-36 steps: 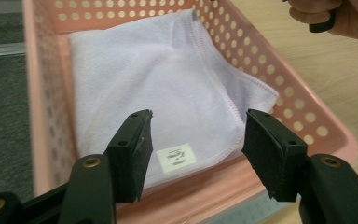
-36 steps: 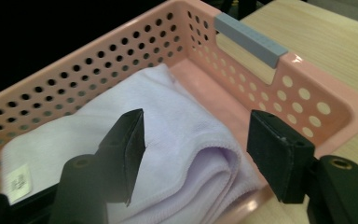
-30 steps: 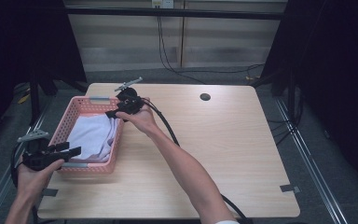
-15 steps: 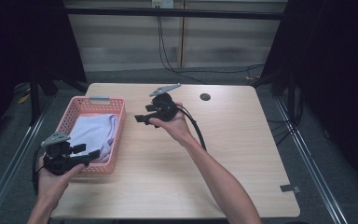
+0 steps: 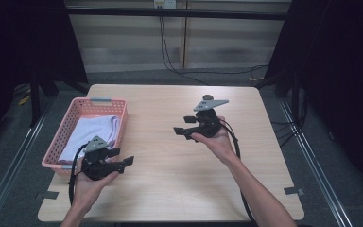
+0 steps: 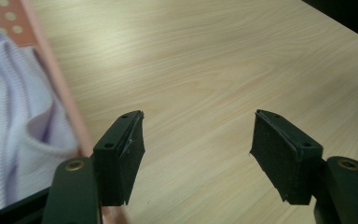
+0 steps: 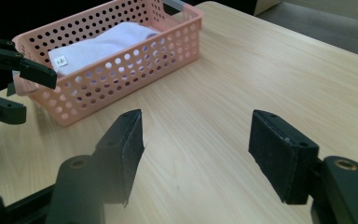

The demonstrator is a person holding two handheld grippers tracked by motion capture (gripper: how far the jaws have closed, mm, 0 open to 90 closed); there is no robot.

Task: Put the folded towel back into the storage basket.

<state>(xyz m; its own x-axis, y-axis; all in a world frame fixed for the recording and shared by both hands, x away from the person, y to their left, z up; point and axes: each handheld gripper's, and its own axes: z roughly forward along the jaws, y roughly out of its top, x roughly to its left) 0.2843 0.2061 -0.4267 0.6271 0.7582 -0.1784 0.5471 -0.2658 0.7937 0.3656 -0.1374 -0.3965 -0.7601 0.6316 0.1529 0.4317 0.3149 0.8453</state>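
High view: pink basket [image 5: 71,125] at the surface's [image 5: 170,189] left edge, white cloth [image 5: 92,135] folded inside it. Left hand-held gripper [image 5: 125,161] just beside the basket's near right corner, over bare wood; jaws wide, nothing between them. Right hand-held gripper [image 5: 182,125] near the surface's middle, well apart from the basket, pointing toward it; jaws wide, nothing between them. Right gripper view: basket [image 7: 121,70] with cloth [image 7: 107,44], left hand-held gripper [image 7: 23,88] before its near end.
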